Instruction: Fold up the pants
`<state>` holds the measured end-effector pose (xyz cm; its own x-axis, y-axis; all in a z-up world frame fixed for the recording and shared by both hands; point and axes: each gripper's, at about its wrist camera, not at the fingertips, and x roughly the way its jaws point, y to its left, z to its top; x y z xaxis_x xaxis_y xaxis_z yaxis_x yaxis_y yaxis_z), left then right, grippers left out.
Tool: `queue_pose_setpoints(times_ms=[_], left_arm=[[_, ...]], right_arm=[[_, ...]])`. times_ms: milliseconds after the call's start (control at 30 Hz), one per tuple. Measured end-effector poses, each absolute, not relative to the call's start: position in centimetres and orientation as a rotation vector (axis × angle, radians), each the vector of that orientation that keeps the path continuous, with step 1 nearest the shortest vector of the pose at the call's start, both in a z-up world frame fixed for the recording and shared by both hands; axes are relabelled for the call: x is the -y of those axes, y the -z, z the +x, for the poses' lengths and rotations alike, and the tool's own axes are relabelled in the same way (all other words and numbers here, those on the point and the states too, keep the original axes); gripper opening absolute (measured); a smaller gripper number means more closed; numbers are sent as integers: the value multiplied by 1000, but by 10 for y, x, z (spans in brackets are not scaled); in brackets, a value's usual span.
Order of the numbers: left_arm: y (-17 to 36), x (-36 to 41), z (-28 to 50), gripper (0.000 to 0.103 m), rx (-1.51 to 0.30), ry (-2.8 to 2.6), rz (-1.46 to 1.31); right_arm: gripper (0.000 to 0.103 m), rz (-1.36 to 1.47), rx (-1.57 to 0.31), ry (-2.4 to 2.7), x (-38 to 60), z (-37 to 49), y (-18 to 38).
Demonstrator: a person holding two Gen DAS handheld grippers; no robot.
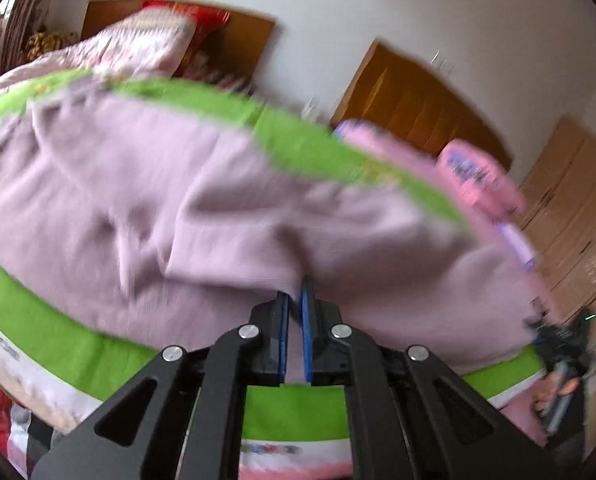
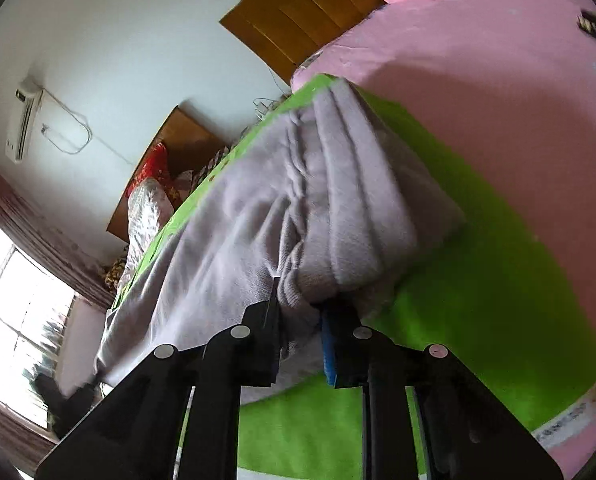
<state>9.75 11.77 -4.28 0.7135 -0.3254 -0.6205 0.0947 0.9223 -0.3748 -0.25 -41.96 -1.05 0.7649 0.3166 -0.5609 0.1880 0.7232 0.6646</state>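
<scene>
Both hand-held grippers, left (image 1: 295,296) and right (image 2: 302,304), I see clamped on lilac pants (image 1: 145,200) over green bed sheet (image 2: 478,280).

Soft matt fleece pants (image 2: 257,216), matt black plastic tongs (image 2: 298,304), wooden headboard (image 2: 298,12)

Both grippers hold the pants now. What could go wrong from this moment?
1. The left gripper pinches only a thin edge of the pants; it may slip out.
2. The right gripper holds a thick bunched part of the pants, so the fold may come out uneven.
3. The green mat might shift if the fabric drags.
</scene>
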Motion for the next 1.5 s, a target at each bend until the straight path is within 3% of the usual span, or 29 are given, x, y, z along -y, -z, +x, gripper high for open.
queue_pose_setpoints(times_ms=[233, 400, 700, 767, 833, 867, 900, 933, 967, 1067, 1200, 1233, 1333, 1400, 1500], left_arm=[[29, -120, 95, 5, -701, 255, -342], [42, -111, 97, 5, -760, 262, -331], [24, -118, 83, 9, -724, 294, -352], [43, -118, 93, 12, -790, 272, -355], [53, -121, 93, 15, -789, 280, -393], [53, -121, 93, 19, -791, 289, -401], [51, -121, 93, 32, -790, 303, -409], [48, -120, 93, 48, -784, 325, -424], [45, -119, 92, 51, -776, 337, -437], [42, -108, 91, 51, -778, 371, -449], [46, -96, 93, 51, -787, 376, -443], [48, -95, 95, 43, -787, 372, -445], [48, -93, 94, 14, -779, 352, -412], [45, -94, 91, 7, -762, 348, -405], [33, -97, 84, 7, -721, 364, -416]], right_arm=[[18, 734, -660, -71, 414, -11, -13], [15, 797, -679, -59, 425, -9, 16], [15, 806, -672, -52, 429, -12, 10], [20, 847, -647, -74, 431, -14, 16], [37, 845, -649, -96, 427, -15, 11], [54, 841, -647, -113, 424, -16, 8], [65, 838, -640, -131, 420, -17, 4], [66, 831, -634, -148, 415, -19, -1], [66, 817, -638, -154, 411, -19, -4], [57, 825, -667, -239, 392, -18, -5], [52, 781, -727, -297, 359, -13, -1], [50, 766, -738, -303, 353, -11, 0], [22, 699, -739, -246, 343, -6, 2], [15, 723, -736, -244, 348, -5, 3], [13, 704, -712, -232, 352, -13, -8]])
